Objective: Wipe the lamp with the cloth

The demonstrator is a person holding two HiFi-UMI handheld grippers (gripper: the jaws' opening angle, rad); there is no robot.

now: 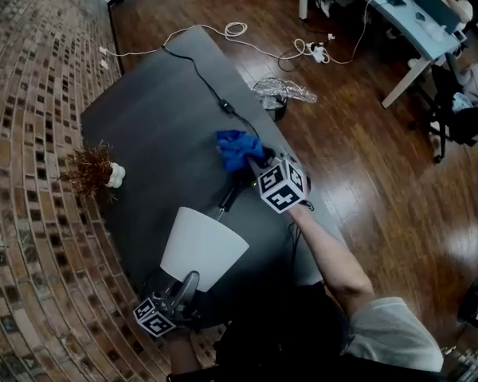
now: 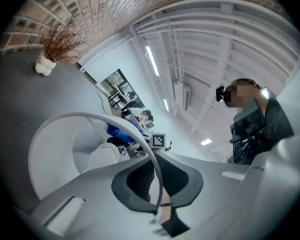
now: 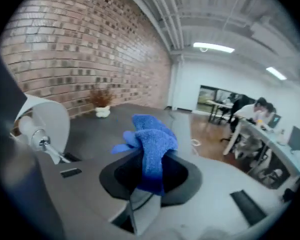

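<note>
L gripper (image 2: 159, 196) jaws pinch lamp shade (image 1: 203, 245) rim, R gripper (image 3: 149, 181) jaws clamp blue cloth (image 3: 152, 134); risk: hard wipe may dent thin shade or yank rim from L jaws.

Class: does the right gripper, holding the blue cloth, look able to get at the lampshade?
Probably yes: the right gripper holds the cloth close beside the lampshade, with nothing blocking between them, and the left gripper clamps only the shade's near rim.
</note>
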